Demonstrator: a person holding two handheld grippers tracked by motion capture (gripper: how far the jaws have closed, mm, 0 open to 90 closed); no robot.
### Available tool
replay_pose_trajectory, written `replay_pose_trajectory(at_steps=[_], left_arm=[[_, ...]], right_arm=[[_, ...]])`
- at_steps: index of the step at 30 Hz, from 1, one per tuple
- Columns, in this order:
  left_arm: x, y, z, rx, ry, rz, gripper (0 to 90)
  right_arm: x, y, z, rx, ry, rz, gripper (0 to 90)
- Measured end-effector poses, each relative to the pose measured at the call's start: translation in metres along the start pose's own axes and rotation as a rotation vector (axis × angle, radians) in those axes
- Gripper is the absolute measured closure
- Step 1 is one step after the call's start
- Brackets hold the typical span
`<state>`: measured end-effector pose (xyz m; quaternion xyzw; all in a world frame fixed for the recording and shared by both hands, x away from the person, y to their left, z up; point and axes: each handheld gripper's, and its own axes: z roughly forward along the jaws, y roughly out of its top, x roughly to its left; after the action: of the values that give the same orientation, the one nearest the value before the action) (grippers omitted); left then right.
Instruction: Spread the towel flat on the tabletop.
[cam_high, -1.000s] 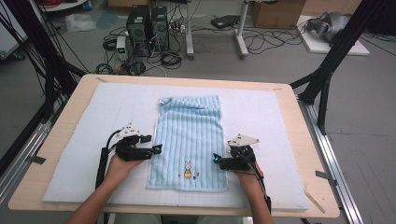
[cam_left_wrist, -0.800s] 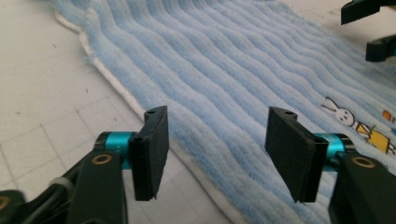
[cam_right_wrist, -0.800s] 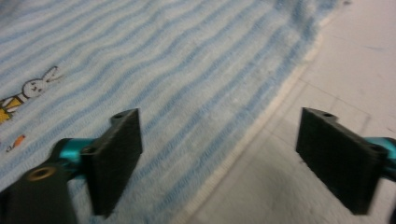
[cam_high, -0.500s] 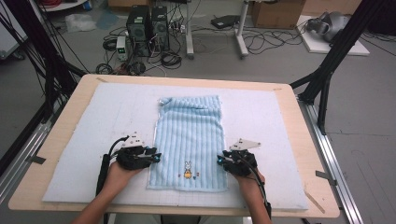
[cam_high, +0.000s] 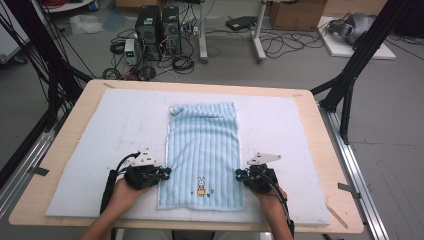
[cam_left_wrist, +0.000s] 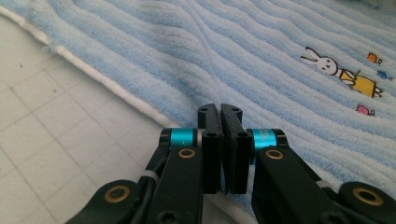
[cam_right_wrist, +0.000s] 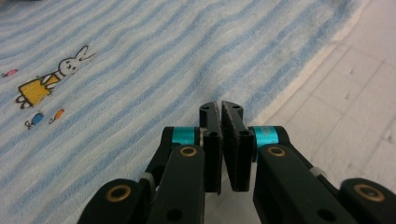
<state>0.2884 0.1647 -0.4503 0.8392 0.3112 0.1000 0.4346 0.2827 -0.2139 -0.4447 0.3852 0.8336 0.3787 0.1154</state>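
Observation:
A light-blue striped towel (cam_high: 202, 142) lies flat on the white mat (cam_high: 100, 130), long side running away from me, with a small embroidered rabbit (cam_high: 201, 186) near its front end. My left gripper (cam_high: 162, 174) rests at the towel's left edge, its jaws pressed together over the white hem (cam_left_wrist: 116, 91). At the opposite edge sits my right gripper (cam_high: 240, 175), jaws also together. In the left gripper view the gripper (cam_left_wrist: 220, 109) points across the towel (cam_left_wrist: 261, 51); in the right gripper view the gripper (cam_right_wrist: 220, 107) points along the towel's border (cam_right_wrist: 299, 74). No cloth shows between either pair of jaws.
The mat covers most of a wooden table (cam_high: 65, 150). Bare mat lies to the left and right of the towel. Beyond the far edge, computer towers (cam_high: 157, 27) and cables sit on the floor, with black frame legs (cam_high: 350, 80) at the right.
Both grippers have slid toward me along the towel's side edges, ending beside the rabbit end. The towel has not moved.

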Motion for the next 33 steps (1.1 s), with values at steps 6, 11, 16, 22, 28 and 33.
replay_pose_trajectory(at_steps=[6, 11, 16, 22, 28, 33], left_arm=[[-0.008, -0.005, -0.007, 0.009, -0.022, 0.003, 86.5], [-0.012, -0.010, -0.011, 0.005, -0.043, 0.008, 86.5], [-0.020, -0.014, -0.017, 0.016, -0.064, 0.021, 86.6], [-0.020, -0.016, -0.017, 0.009, -0.069, 0.005, 86.5], [-0.020, -0.018, -0.020, 0.008, -0.087, 0.000, 86.5], [-0.026, -0.021, -0.023, 0.019, -0.111, 0.009, 86.5]], right_arm=[[0.011, -0.009, -0.010, 0.018, 0.031, -0.025, 86.7], [0.016, -0.017, -0.019, 0.028, 0.054, -0.038, 87.6], [0.016, -0.021, -0.024, 0.006, 0.080, -0.026, 82.7], [0.024, -0.005, -0.010, -0.055, 0.080, -0.036, 63.9], [0.027, -0.004, 0.000, 0.015, 0.106, -0.095, 87.0], [0.030, -0.008, -0.008, 0.054, 0.165, -0.131, 87.4]])
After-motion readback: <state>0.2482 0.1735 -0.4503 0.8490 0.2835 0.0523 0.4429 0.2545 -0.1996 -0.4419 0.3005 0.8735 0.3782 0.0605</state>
